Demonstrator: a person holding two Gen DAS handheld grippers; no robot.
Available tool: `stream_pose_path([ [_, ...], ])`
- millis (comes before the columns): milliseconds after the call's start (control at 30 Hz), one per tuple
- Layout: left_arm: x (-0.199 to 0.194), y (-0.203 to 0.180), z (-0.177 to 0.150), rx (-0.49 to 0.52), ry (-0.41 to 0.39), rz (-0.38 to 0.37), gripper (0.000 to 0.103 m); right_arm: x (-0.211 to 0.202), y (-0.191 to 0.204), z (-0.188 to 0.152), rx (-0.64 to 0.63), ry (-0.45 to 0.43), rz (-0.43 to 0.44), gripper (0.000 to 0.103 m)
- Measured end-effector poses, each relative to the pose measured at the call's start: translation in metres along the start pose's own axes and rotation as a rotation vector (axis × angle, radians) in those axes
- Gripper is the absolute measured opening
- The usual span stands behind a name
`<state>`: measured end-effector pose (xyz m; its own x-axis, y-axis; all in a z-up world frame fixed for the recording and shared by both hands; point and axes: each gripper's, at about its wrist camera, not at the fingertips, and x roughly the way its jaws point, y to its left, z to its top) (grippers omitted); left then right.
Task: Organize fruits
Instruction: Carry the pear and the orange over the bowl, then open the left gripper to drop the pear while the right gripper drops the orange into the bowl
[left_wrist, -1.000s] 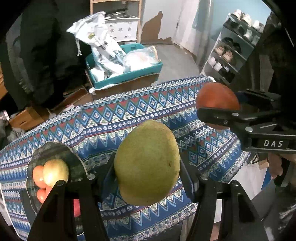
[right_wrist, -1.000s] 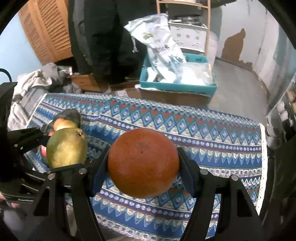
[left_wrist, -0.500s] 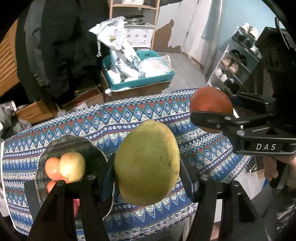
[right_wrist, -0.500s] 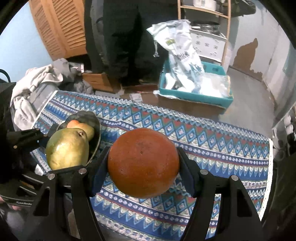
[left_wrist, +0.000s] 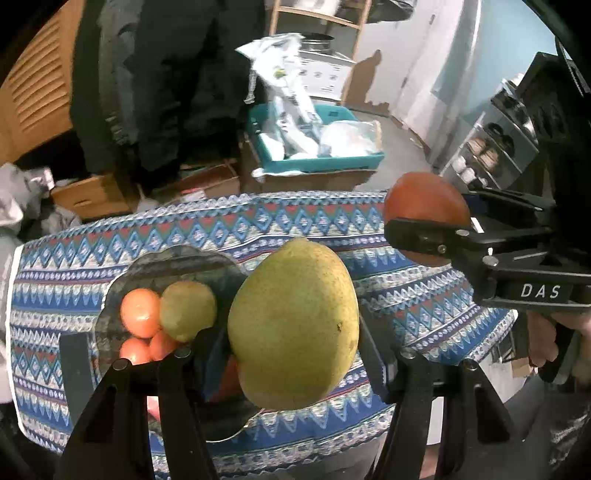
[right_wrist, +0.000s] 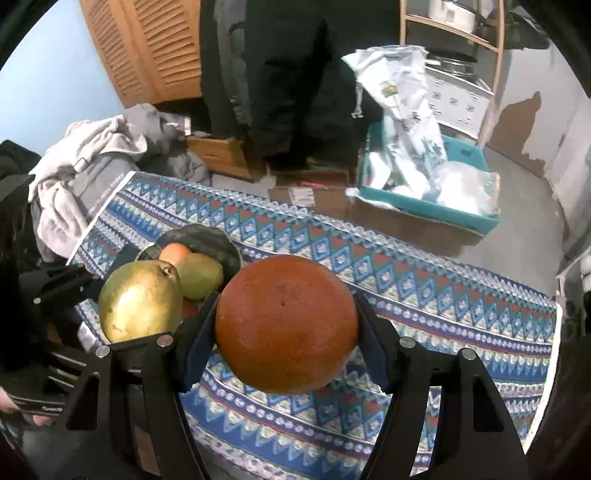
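both tongs are loaded and on the move together. the left tongs are clamped on a big yellow-green mango, and the right tongs are clamped on a round reddish-orange fruit, each one pinched between the dark pads and held up in the air above the surface with its blue patterned cloth.

what has changed over the last second is where they sit against the dark bowl. a second ago the bowl was off at the far left edge of the left view, half cut off; now it has slid in toward the middle, just beside and partly behind the mango. in the right view it has likewise grown plainer, lying behind the mango. neither grip has loosened in that time, and the fruits sit the same in the pads.

the bowl already holds a small green fruit and a few orange ones, bunched together toward its near side.

to my eye that means the carry is nearly done for the mango: it looks close to lined up over the bowl. the round fruit is further off to the side and would follow. room in the bowl looks tight for something as big as the mango, so it may roll against the others.
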<state>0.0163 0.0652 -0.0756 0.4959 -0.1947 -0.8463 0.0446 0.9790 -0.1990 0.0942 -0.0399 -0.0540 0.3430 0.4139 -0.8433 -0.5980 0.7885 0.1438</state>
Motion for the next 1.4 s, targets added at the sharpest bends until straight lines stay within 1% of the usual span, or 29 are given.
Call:
stream_pose_path([
  [167, -0.001, 0.028, -0.008, -0.058, 0.007, 0.017, 0.064, 0.014, 0.019, 0.009, -0.013, 0.015, 0.027, 0.07],
  [433, 0.002, 0.064, -0.018, -0.119, 0.019, 0.052, 0.064, 0.04, 0.046, 0.019, -0.039, 0.057, 0.07, 0.07],
  [667, 0.012, 0.091, -0.026, -0.164, 0.041, 0.072, 0.064, 0.065, 0.065, 0.025, -0.063, 0.099, 0.086, 0.07],
  [833, 0.025, 0.11, -0.032, -0.198, 0.07, 0.08, 0.064, 0.083, 0.071, 0.026, -0.066, 0.13, 0.094, 0.07],
  [1200, 0.058, 0.13, -0.046, -0.255, 0.159, 0.08, 0.064, 0.111, 0.084, 0.022, -0.065, 0.191, 0.131, 0.07],
  [1333, 0.054, 0.13, -0.043, -0.257, 0.125, 0.07, 0.064, 0.117, 0.088, 0.021, -0.065, 0.206, 0.144, 0.07],
  [1400, 0.048, 0.128, -0.04, -0.252, 0.109, 0.067, 0.066, 0.121, 0.088, 0.02, -0.059, 0.214, 0.152, 0.07],
])
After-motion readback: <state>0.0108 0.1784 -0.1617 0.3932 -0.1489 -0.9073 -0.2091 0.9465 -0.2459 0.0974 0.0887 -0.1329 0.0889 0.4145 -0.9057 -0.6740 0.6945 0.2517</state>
